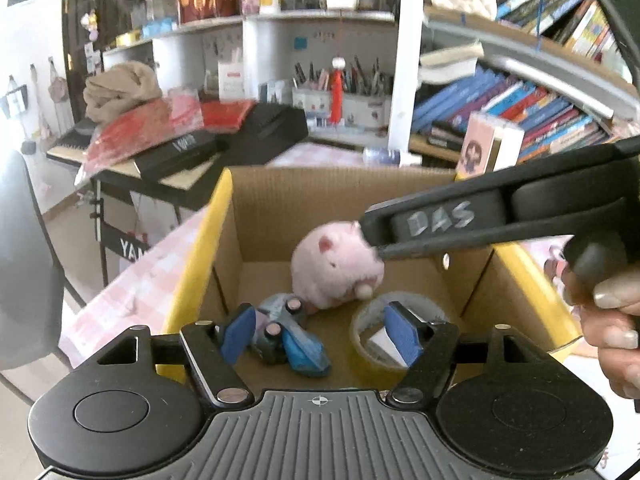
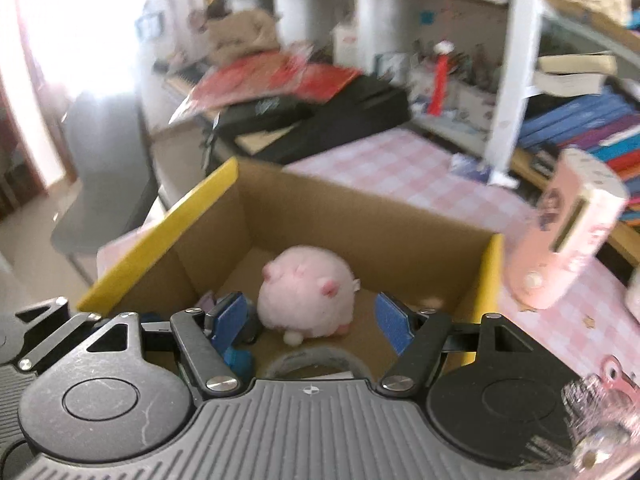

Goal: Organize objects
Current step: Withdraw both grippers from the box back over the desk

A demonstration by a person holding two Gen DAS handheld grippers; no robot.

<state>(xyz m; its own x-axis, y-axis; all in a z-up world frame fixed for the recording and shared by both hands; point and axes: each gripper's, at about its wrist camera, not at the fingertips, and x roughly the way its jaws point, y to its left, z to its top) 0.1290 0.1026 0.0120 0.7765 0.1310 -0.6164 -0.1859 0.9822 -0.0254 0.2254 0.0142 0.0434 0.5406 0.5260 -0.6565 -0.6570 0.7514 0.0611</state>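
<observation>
A pink plush pig (image 1: 334, 266) lies inside an open cardboard box (image 1: 276, 192) with yellow flaps; it also shows in the right wrist view (image 2: 306, 292). A blue toy car (image 1: 288, 334) and a roll of tape (image 1: 362, 326) lie on the box floor beside it. My left gripper (image 1: 320, 334) is open and empty, above the near side of the box. My right gripper (image 2: 310, 322) is open and empty just above the pig; seen in the left wrist view, its tips (image 1: 372, 240) are beside the pig's head.
The box (image 2: 360, 208) stands on a table with a pink checked cloth (image 2: 400, 168). A pink device (image 2: 568, 232) stands to the right of the box. A keyboard piled with red items (image 1: 160, 136) is at the back left. Bookshelves (image 1: 520, 112) fill the back right.
</observation>
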